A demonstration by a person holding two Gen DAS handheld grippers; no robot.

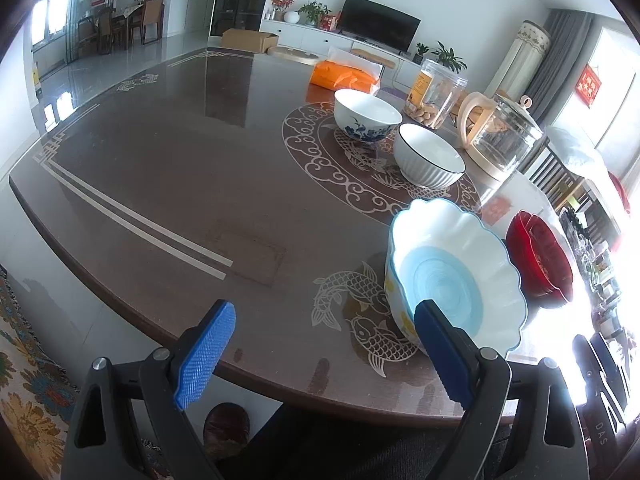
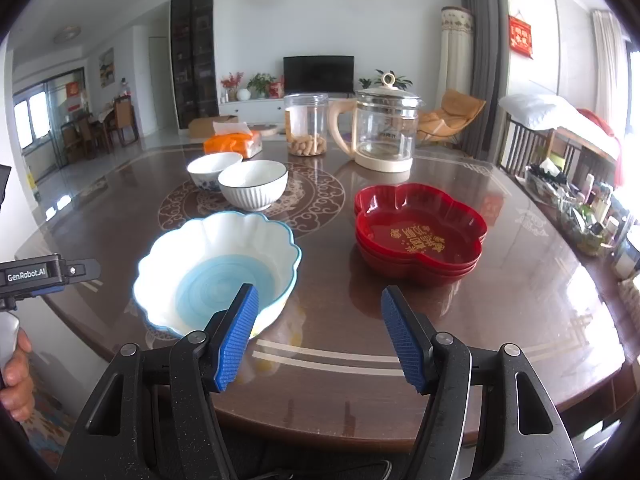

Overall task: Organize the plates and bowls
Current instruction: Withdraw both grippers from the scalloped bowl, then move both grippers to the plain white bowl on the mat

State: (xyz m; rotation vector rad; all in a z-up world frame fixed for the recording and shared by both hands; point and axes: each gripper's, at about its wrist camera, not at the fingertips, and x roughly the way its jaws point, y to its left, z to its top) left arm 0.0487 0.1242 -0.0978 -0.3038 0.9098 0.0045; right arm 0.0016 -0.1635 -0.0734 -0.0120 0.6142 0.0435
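A large scalloped white bowl with a light blue inside (image 1: 456, 276) (image 2: 216, 268) stands near the table's front edge. Beyond it stand a white ribbed bowl with a dark rim (image 1: 430, 156) (image 2: 253, 184) and a blue-flowered white bowl (image 1: 366, 114) (image 2: 210, 169), side by side. A stack of red flower-shaped plates (image 2: 420, 232) (image 1: 538, 258) sits to the right. My left gripper (image 1: 320, 354) is open and empty, its right finger in front of the scalloped bowl. My right gripper (image 2: 318, 338) is open and empty above the front edge, between scalloped bowl and red plates.
At the back of the brown patterned table (image 2: 328, 344) stand an orange tissue pack (image 2: 234, 144), a clear jar of snacks (image 2: 306, 124) and a glass kettle (image 2: 386, 128). A cluttered shelf (image 2: 580, 208) runs along the right side. The left gripper's body (image 2: 36, 276) shows at the left edge of the right wrist view.
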